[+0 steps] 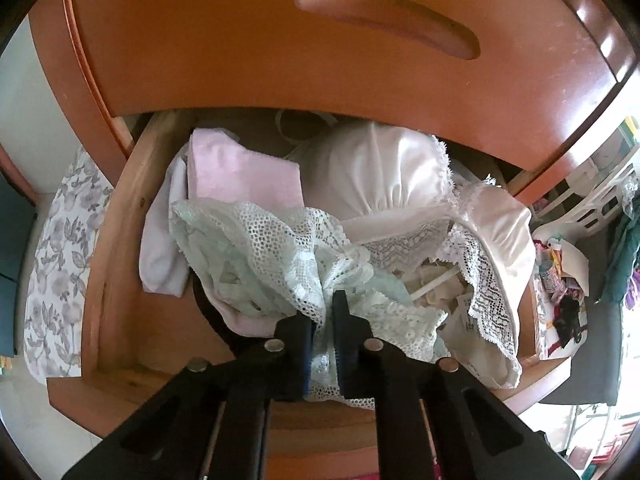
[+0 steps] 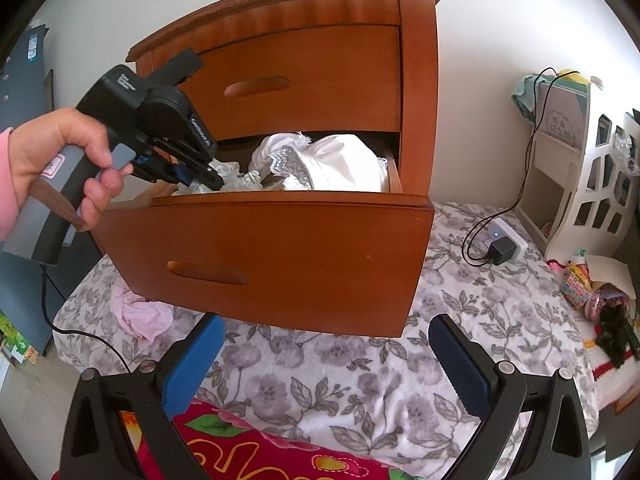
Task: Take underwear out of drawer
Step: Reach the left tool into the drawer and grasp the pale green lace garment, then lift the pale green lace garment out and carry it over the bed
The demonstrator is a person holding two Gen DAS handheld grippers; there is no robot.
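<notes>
The lower drawer (image 1: 116, 240) of a brown wooden nightstand (image 2: 416, 80) stands pulled out and is full of underwear. My left gripper (image 1: 326, 312) points down into it and is shut on a bunch of pale green lace underwear (image 1: 256, 248) near the drawer's front. In the right wrist view a hand holds that left gripper (image 2: 208, 172) over the drawer's (image 2: 280, 200) left side. My right gripper (image 2: 325, 322) hangs open in front of the drawer, with nothing between its blue pads (image 2: 192, 364).
A white satin bra (image 1: 384, 172), a pink garment (image 1: 240, 172) and white lace-trimmed pieces (image 1: 492, 240) fill the drawer. On the flowered sheet (image 2: 440, 320) lie a pink garment (image 2: 140, 316) and a plugged-in charger (image 2: 502, 246). A white cut-out shelf (image 2: 592, 184) stands right.
</notes>
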